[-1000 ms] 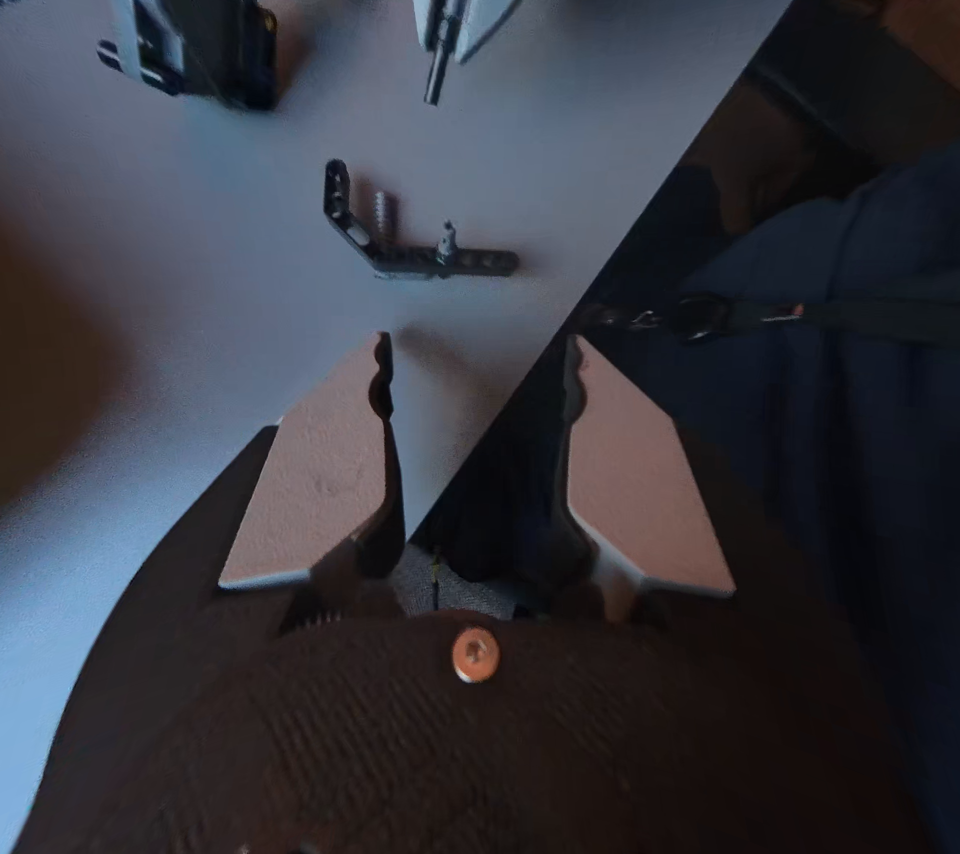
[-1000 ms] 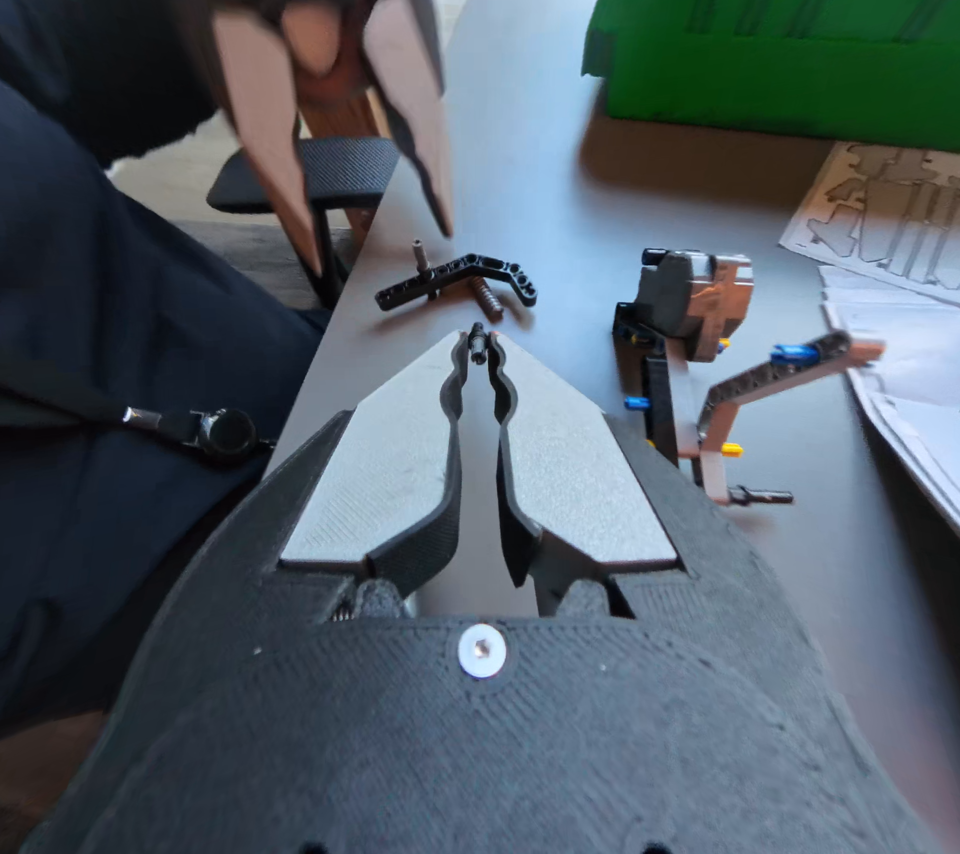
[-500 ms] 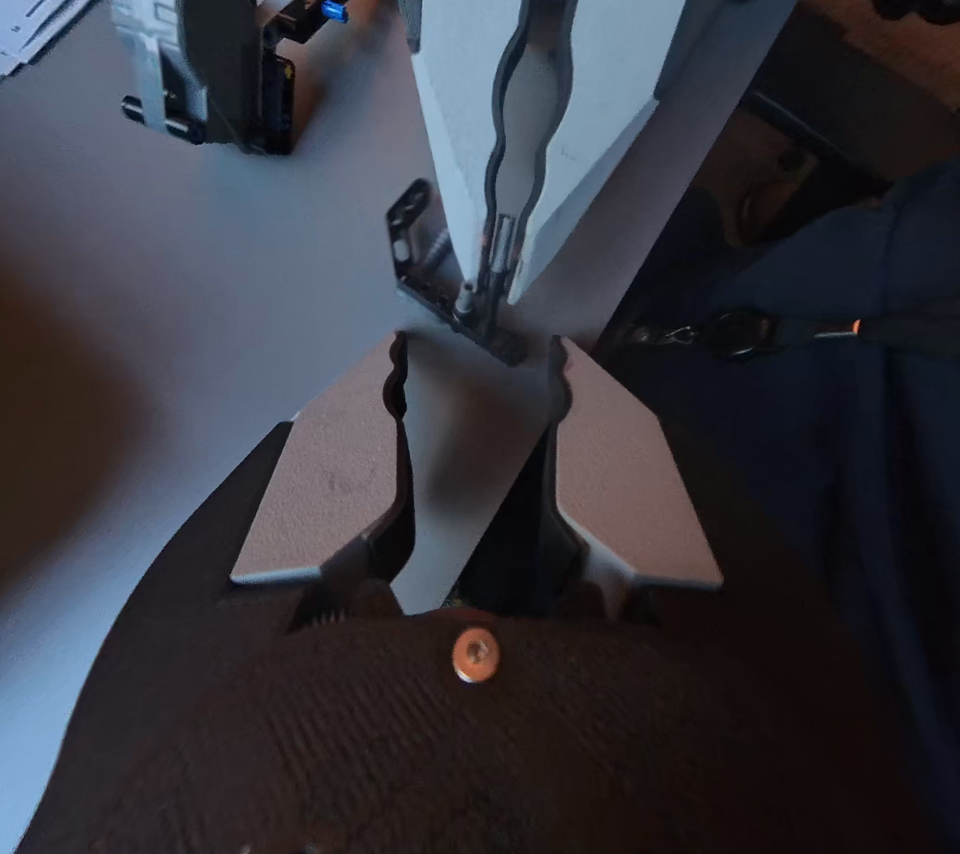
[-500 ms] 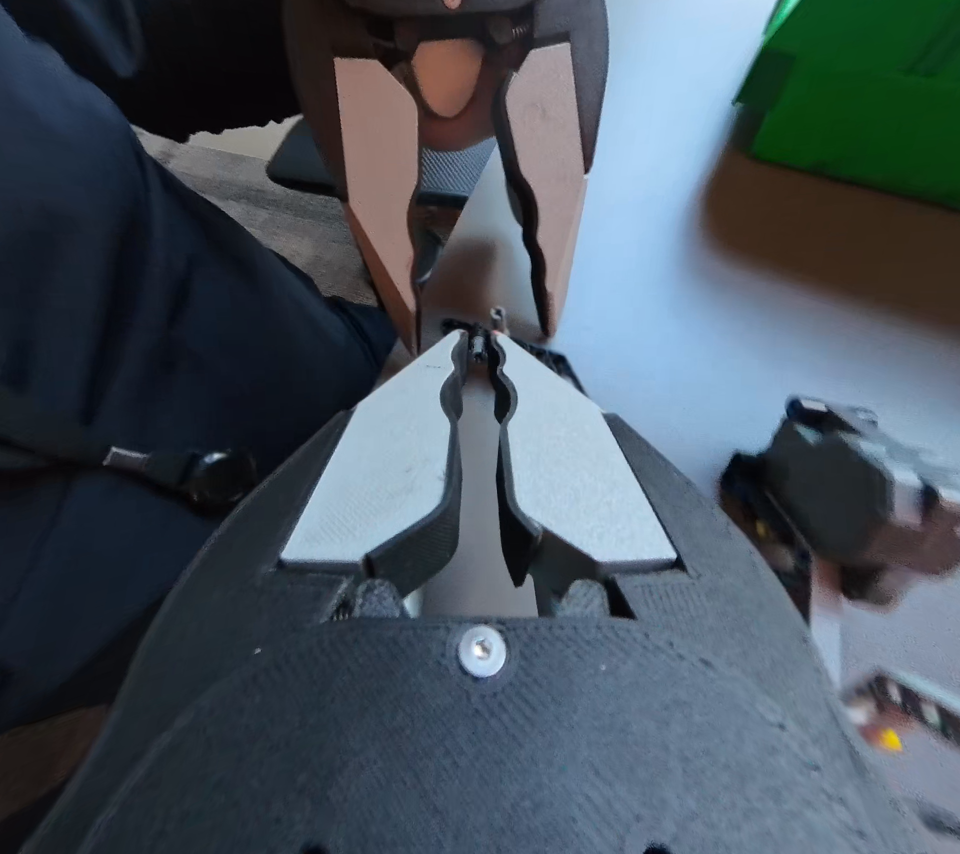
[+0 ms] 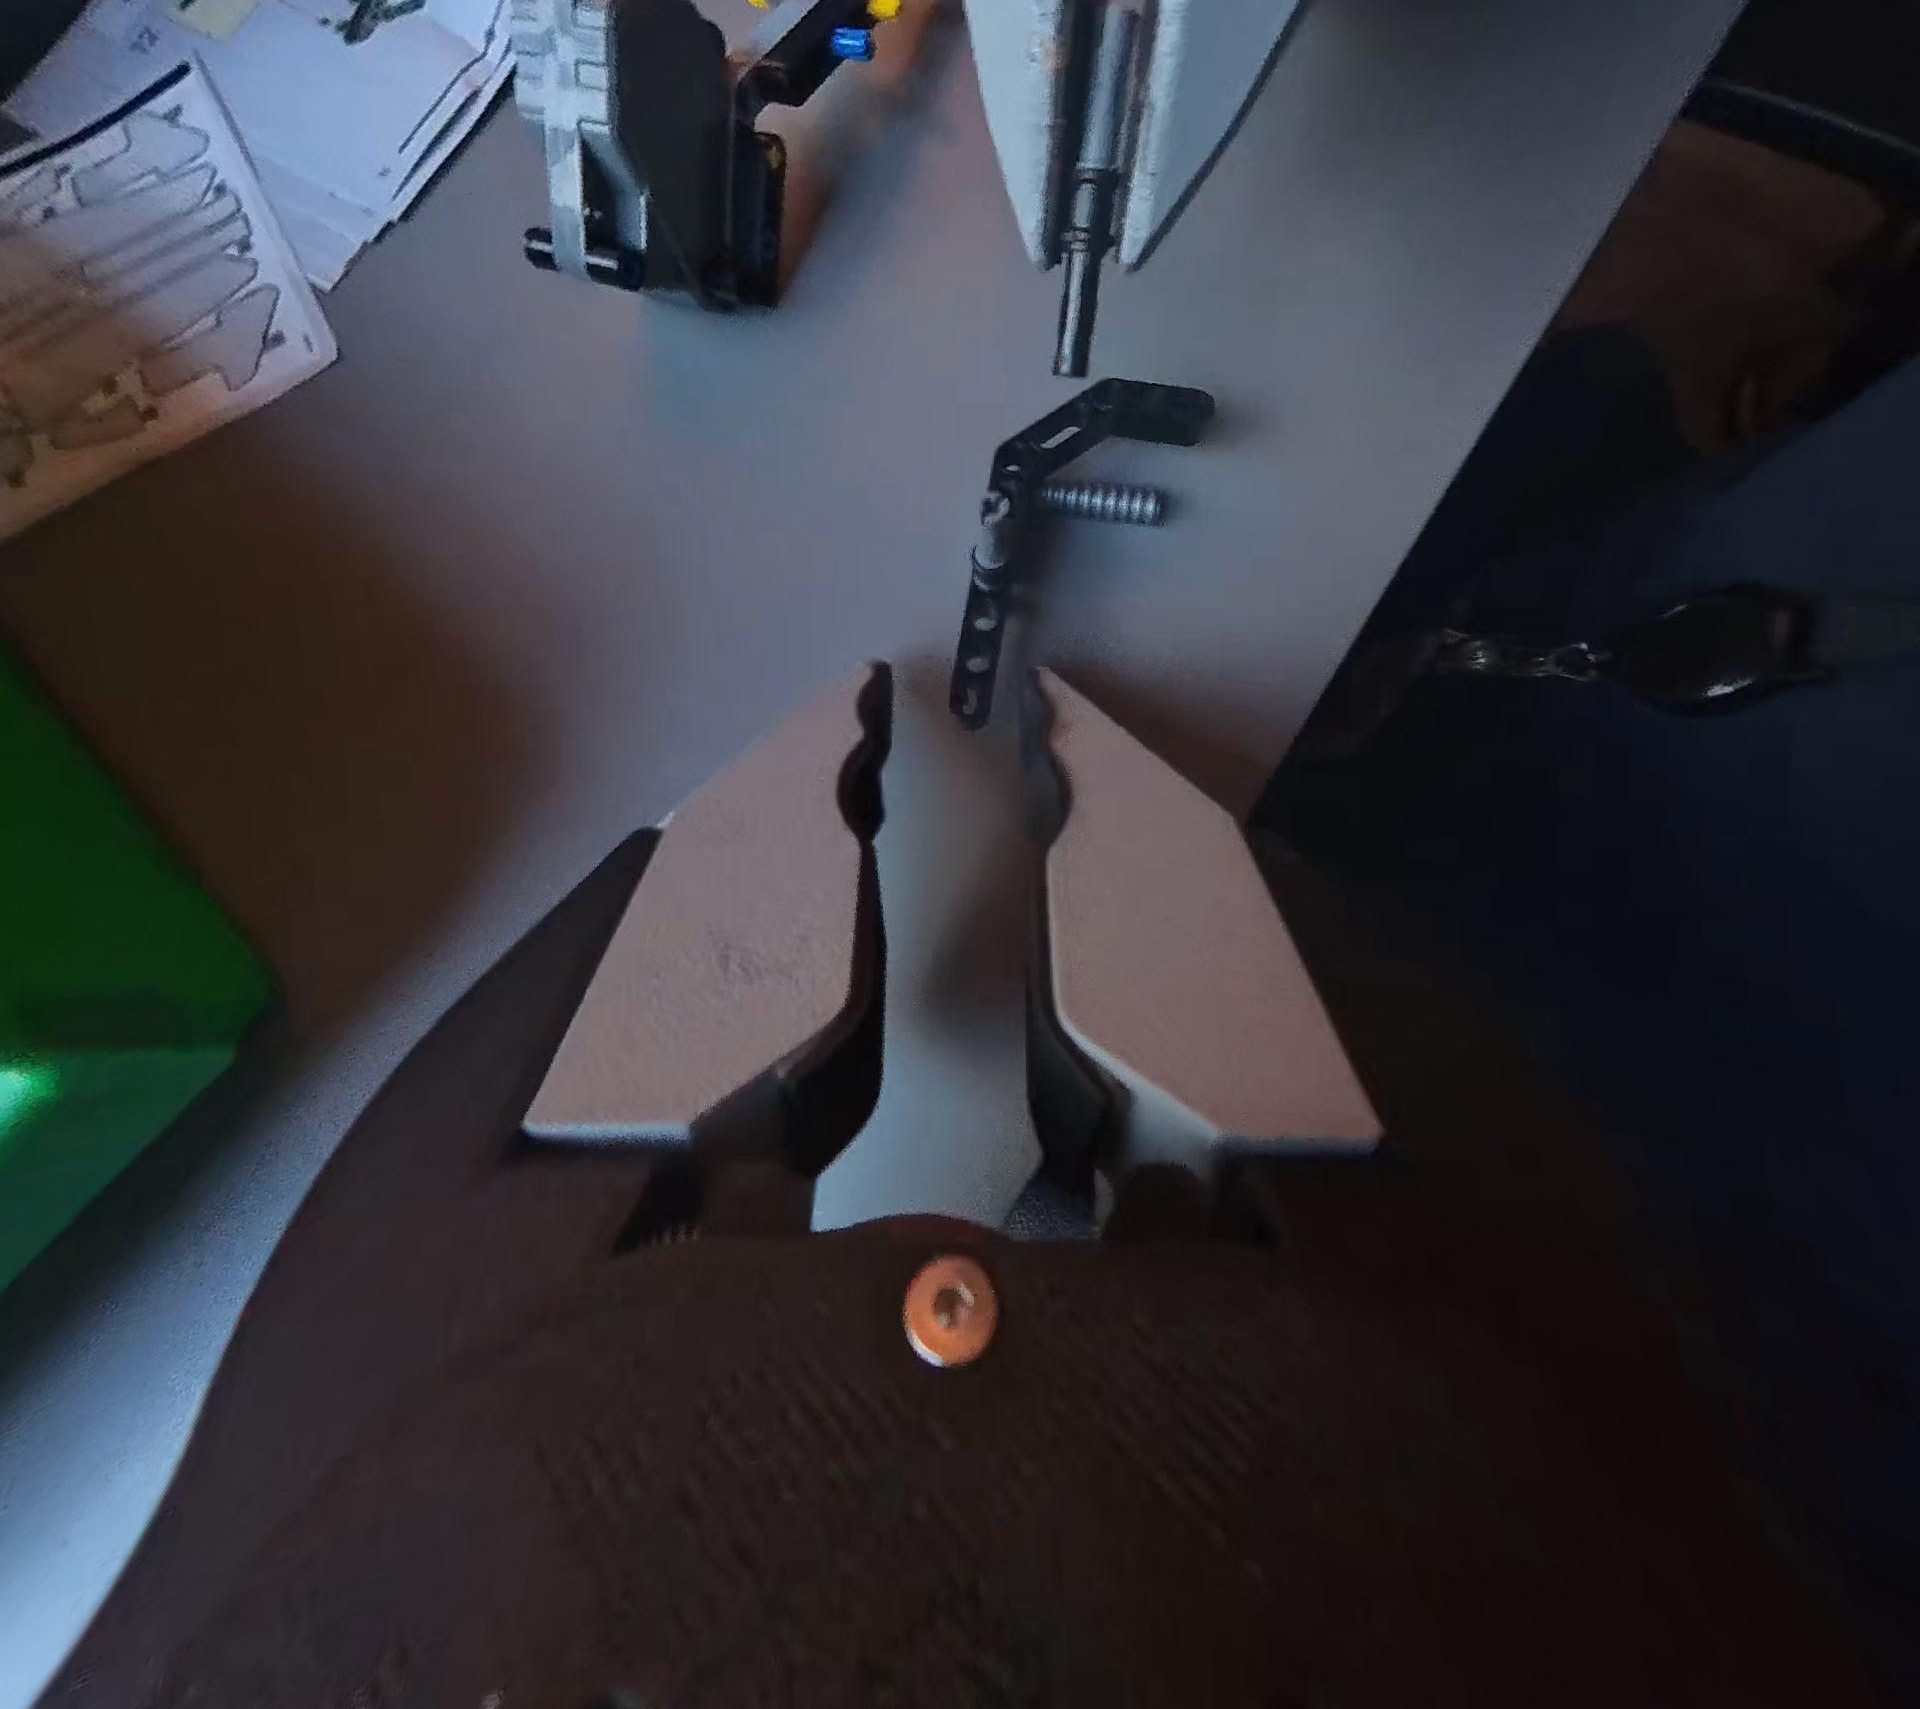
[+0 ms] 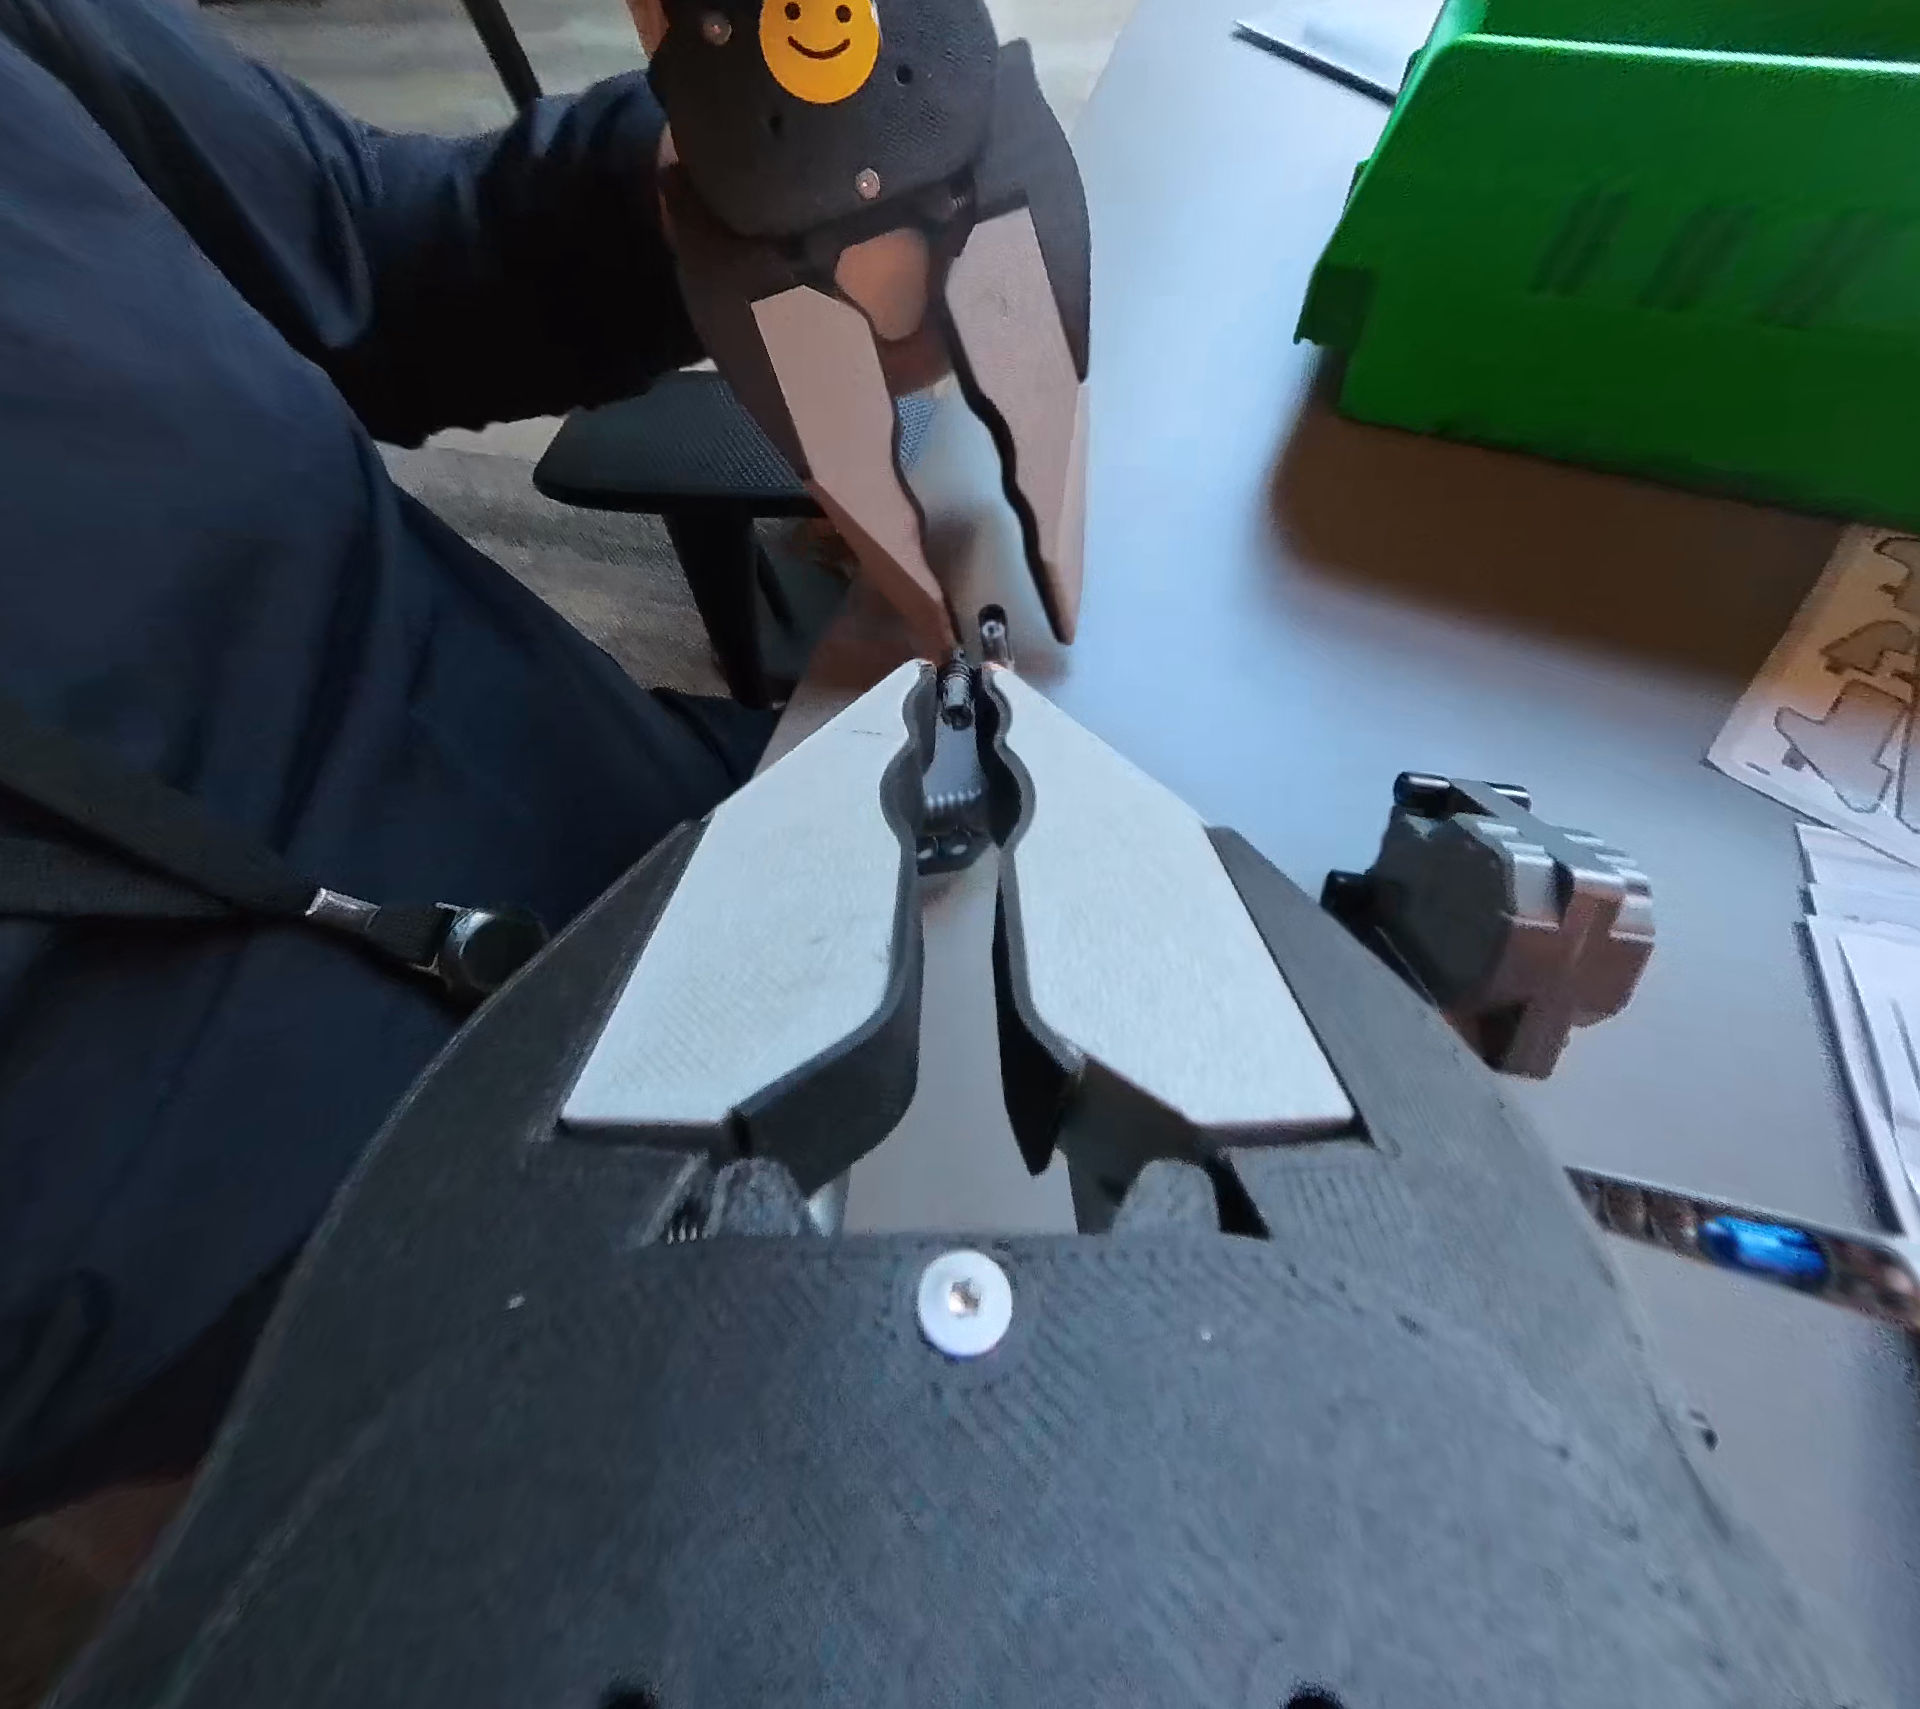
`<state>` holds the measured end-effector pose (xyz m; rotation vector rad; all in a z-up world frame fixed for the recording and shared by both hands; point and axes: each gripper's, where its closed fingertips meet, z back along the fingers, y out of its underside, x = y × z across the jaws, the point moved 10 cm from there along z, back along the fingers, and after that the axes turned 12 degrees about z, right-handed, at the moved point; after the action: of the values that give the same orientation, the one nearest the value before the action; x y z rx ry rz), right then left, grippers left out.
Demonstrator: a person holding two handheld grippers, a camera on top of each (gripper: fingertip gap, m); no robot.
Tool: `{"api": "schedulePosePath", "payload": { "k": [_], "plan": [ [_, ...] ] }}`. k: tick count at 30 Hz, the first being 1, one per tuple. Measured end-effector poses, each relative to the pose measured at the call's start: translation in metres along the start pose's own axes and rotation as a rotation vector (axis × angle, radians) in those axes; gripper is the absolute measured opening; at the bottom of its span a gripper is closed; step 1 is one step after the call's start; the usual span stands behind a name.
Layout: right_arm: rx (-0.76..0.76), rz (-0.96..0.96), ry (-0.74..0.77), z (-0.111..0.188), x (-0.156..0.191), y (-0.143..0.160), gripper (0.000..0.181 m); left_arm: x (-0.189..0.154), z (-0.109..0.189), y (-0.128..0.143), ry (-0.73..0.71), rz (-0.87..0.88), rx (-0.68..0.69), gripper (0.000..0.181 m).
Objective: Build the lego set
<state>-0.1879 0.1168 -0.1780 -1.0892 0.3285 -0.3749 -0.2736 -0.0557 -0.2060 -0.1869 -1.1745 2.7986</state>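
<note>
A black bent beam lies on the grey table near its edge, with a small grey pin standing in it. A ridged grey piece lies beside it. My left gripper is open and empty, with the beam's near end between its fingertips. My right gripper is shut on a dark axle pin, whose tip hangs just beyond the beam's far end. In the right wrist view the right gripper faces the open left gripper, and the pin shows at its tips.
A partly built grey and black assembly with blue and yellow pins stands behind the beam; it also shows in the right wrist view. Instruction sheets lie at the far left. A green bin stands on the table. A person's dark clothing is beside the table edge. Left tips to right tips: about 7 cm.
My right gripper, still holding the pin, has drawn back from the beam. My left gripper has moved over the table and narrowed a little; the beam's end now lies between its tips.
</note>
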Motion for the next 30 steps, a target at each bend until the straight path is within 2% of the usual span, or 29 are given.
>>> {"api": "schedulePosePath", "payload": {
  "k": [6,9,14,17,25,30],
  "plan": [
    [0.023,0.002,0.003,-0.003,0.000,0.003,0.004,0.002,-0.004,-0.006,0.062,-0.086,-0.074,0.004],
    [0.030,0.020,0.027,0.002,-0.001,0.003,0.004,0.000,0.007,-0.018,0.076,-0.140,-0.185,0.004],
    [0.043,-0.012,0.036,0.011,-0.005,0.011,0.004,0.005,0.008,-0.026,0.087,-0.185,-0.211,0.004],
    [0.072,-0.026,0.043,0.009,-0.007,0.016,0.004,0.003,0.007,-0.031,0.155,-0.182,-0.261,0.004],
    [0.116,-0.030,0.061,0.018,-0.011,0.020,0.004,0.013,-0.003,-0.022,0.137,-0.186,-0.223,0.004],
    [-0.042,-0.001,0.083,0.034,-0.009,0.000,0.004,0.012,-0.005,-0.024,0.155,-0.222,-0.222,0.004]
  ]
}}
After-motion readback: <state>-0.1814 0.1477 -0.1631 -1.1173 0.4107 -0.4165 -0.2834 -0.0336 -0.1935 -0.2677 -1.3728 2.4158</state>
